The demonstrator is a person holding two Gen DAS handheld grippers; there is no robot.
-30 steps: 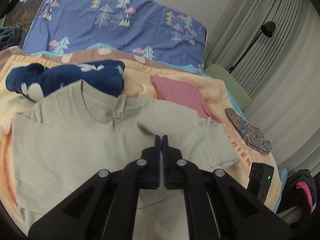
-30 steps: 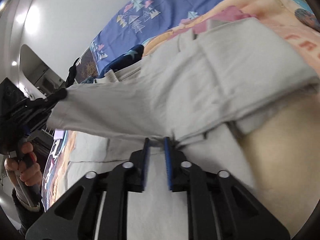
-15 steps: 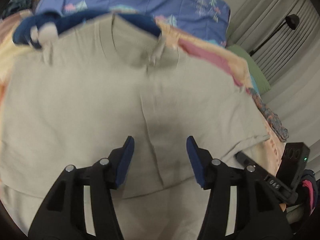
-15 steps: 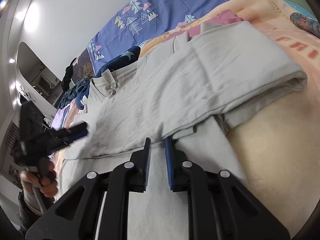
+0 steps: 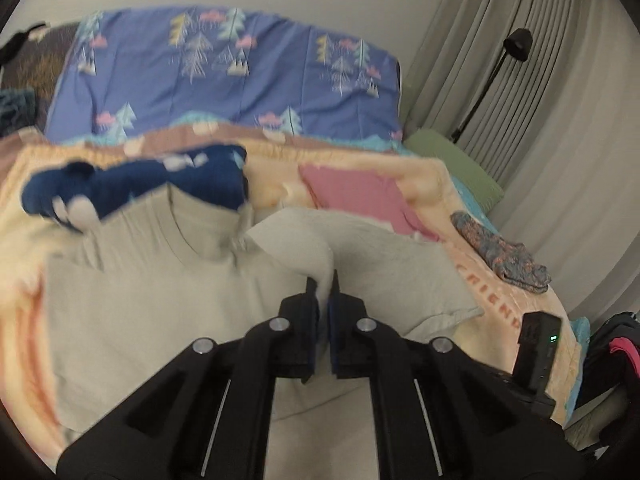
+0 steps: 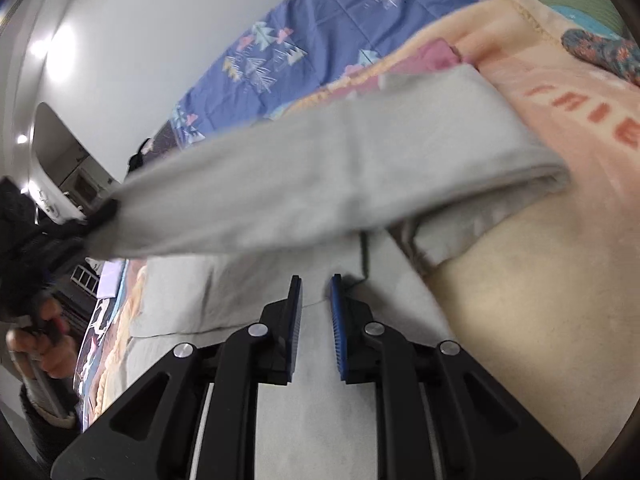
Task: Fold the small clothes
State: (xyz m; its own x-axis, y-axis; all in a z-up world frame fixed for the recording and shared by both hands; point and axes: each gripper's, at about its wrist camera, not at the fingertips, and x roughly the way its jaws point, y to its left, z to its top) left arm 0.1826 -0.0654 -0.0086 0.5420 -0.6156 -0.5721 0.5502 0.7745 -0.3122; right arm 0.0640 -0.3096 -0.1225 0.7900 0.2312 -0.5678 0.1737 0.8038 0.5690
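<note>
Item one, pale beige cotton T-shirt (image 5: 132,320): it lies front-up on the peach fleece blanket (image 5: 516,300) that covers the bed, its ribbed collar toward the headboard. One side is lifted off the blanket in a fold, and that raised fold stretches across your right wrist view as a broad blurred band (image 6: 320,184).

Item two, left claw (image 5: 322,280): your fingers are pressed nearly together on the raised fold of the shirt, with cloth running up between the blue pads. In the right wrist view this same claw (image 6: 100,216) shows at the left edge, at the end of the stretched band, with your hand (image 6: 44,340) on the handle below it.

Item three, right claw (image 6: 316,292): your fingers stand slightly apart with a narrow gap between the blue pads, low over the flat part of the shirt. I cannot tell whether cloth sits between them.

Item four, dark navy garment with white shapes (image 5: 132,184): bunched just beyond the shirt's collar and overlapping it.

Item five, pink folded garment (image 5: 356,196): flat on the blanket, just beyond the lifted fold.

Item six, mottled blue and red knitted piece (image 5: 500,256): near the bed's right edge, apart from the shirt.

Item seven, blue bedcover printed with trees (image 5: 224,88): at the head of the bed.

Item eight, black floor lamp (image 5: 492,76): against the grey curtains (image 5: 568,128).
</note>
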